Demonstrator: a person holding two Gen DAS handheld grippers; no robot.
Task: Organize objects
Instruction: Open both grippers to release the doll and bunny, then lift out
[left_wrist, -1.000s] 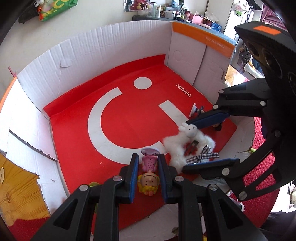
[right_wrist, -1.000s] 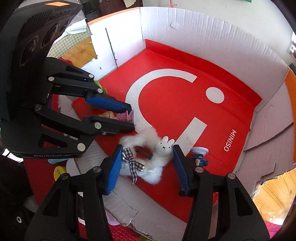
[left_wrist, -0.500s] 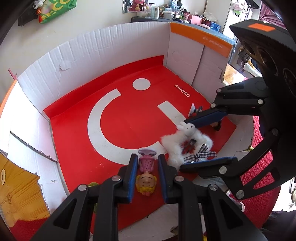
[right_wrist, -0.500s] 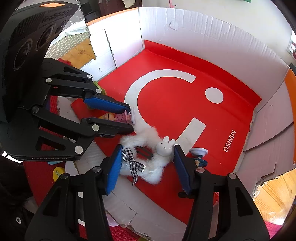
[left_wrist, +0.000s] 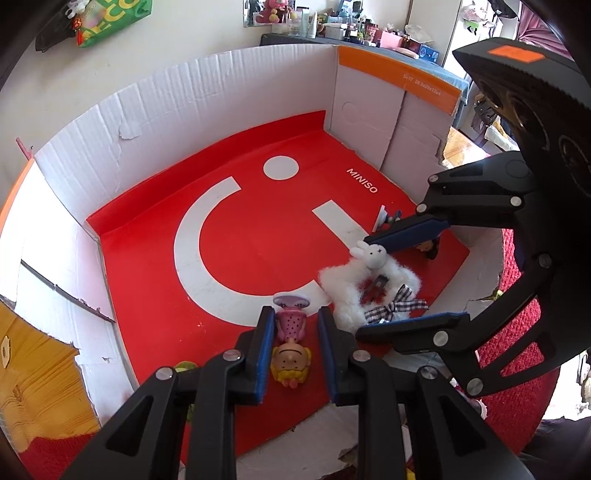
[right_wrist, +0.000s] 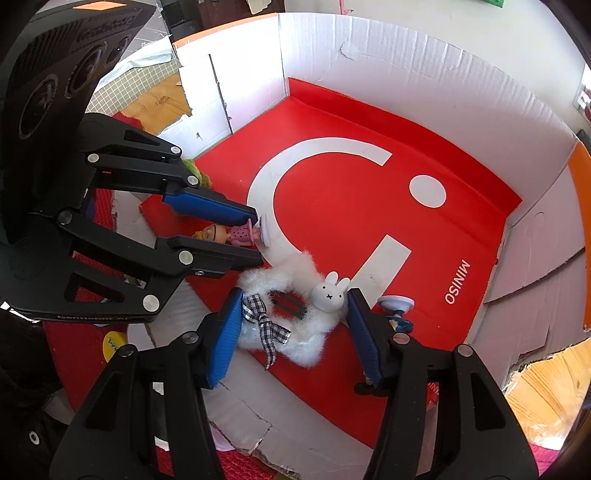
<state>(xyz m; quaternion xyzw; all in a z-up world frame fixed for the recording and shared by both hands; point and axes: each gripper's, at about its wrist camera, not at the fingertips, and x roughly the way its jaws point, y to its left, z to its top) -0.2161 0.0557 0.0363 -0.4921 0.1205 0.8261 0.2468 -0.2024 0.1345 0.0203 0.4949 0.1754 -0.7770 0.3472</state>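
A small blonde doll in a pink dotted dress (left_wrist: 291, 343) lies on the red box floor (left_wrist: 240, 236) between the fingers of my left gripper (left_wrist: 295, 317). The jaws are open with gaps on both sides of the doll. The doll also shows in the right wrist view (right_wrist: 229, 233). A fluffy white hair clip with a rabbit head and checked bow (right_wrist: 291, 314) lies between the wide-open fingers of my right gripper (right_wrist: 293, 308), untouched. It also shows in the left wrist view (left_wrist: 369, 284). A small blue figure on a round base (right_wrist: 397, 310) lies beside the right finger.
White cardboard walls (left_wrist: 221, 99) ring the red floor on three sides, with an orange strip (left_wrist: 399, 79) at the far right. The near edge is torn cardboard (right_wrist: 236, 410). Red carpet (left_wrist: 517, 354) and wood floor (left_wrist: 33, 380) lie outside. The two grippers stand close together.
My left gripper has opened a little and eased back from the doll, which now lies on the floor. My right gripper has hardly moved.
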